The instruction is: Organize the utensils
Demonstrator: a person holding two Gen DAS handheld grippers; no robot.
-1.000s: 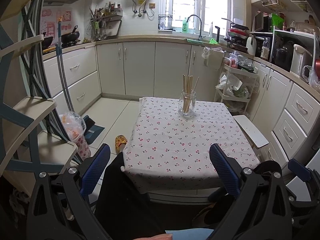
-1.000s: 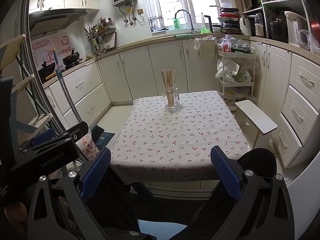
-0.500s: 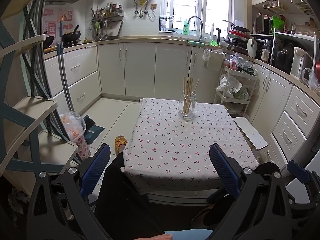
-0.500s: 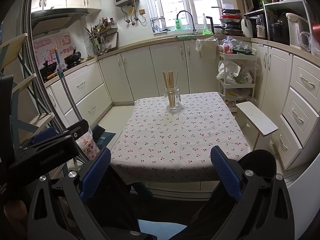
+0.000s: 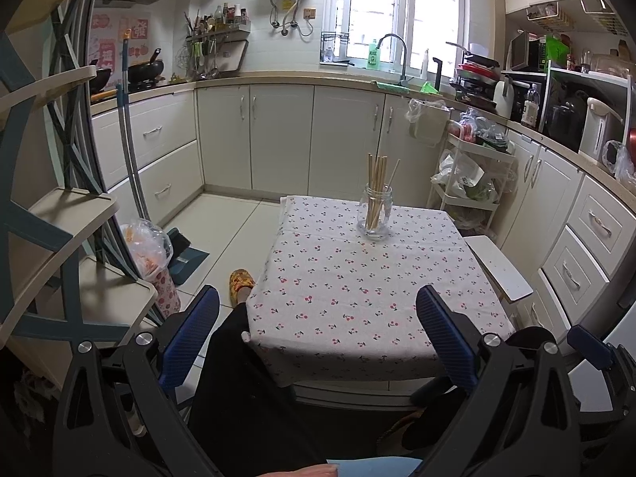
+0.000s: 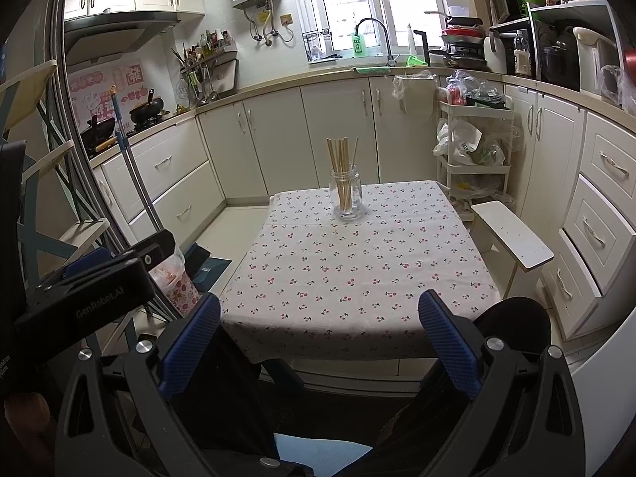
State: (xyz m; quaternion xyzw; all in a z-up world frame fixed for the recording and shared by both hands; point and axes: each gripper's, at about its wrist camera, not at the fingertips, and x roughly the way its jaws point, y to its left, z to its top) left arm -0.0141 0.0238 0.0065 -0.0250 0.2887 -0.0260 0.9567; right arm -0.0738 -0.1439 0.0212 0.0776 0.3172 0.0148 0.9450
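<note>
A clear glass jar (image 5: 374,214) (image 6: 345,196) stands upright near the far edge of a small table (image 5: 357,290) (image 6: 357,262) covered by a cherry-print cloth. Several wooden chopsticks (image 5: 377,189) (image 6: 341,167) stand in the jar. My left gripper (image 5: 318,326) is open with nothing between its blue pads, held back over the table's near edge, well short of the jar. My right gripper (image 6: 320,324) is likewise open and empty at the near edge. The left gripper's body (image 6: 91,286) shows at the left of the right wrist view.
A white stool (image 5: 499,264) (image 6: 512,234) stands right of the table, a loaded white cart (image 5: 473,183) (image 6: 473,151) behind it. Cabinets line the back and right walls. A mop handle (image 5: 131,151), a patterned bin (image 5: 157,274) and a shelf frame (image 5: 51,214) stand left. A person's dark-clothed legs (image 5: 246,377) are below.
Both views have drifted very slightly; the table and jar sit a touch lower in frame. Both grippers stay open and empty.
</note>
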